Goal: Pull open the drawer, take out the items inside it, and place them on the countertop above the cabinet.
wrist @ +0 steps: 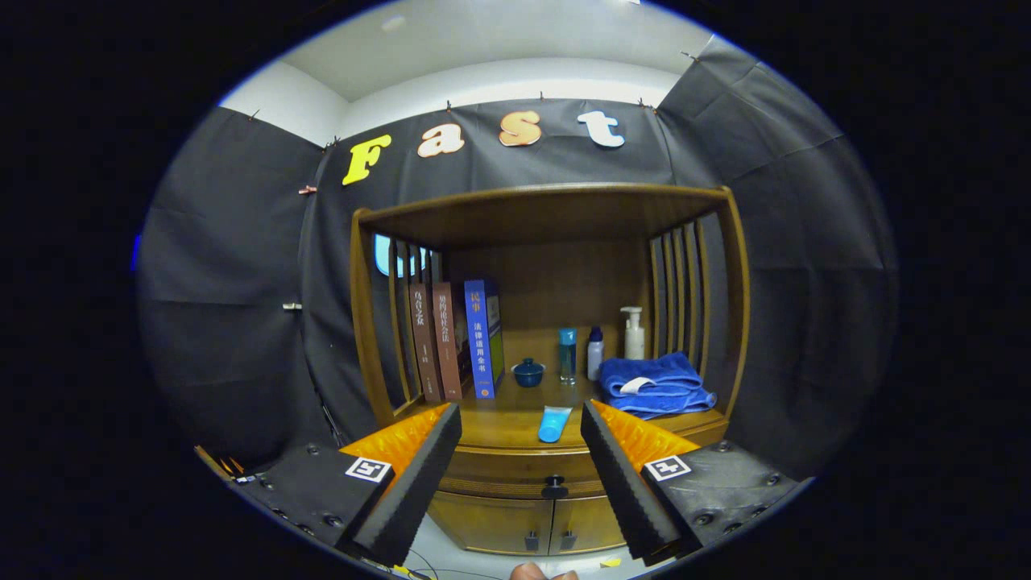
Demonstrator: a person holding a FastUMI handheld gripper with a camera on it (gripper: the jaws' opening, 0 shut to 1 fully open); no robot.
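- The gripper [521, 467] hovers in front of the wooden cabinet [548, 338], fingers spread wide with nothing between them.
- The drawer [515, 471] sits flush and closed under the bench [507, 419]; its dark knob [553, 486] lies between the fingers, just ahead of them.
- A blue tube [554, 423] lies near the front edge of the bench. Whether it came from the drawer cannot be told; the scene fits a drawer still to be emptied as well as one closed again afterwards.
- What is inside the drawer is hidden.
- If the knob is to be gripped, I judge it best to keep it centred between the fingers, close on its neck, and pull straight out level so the drawer does not bind.
- Books [455, 338], a small bowl [528, 372], bottles [600, 342] and a folded blue towel [656, 387] fill the back of the bench, leaving room near the front.
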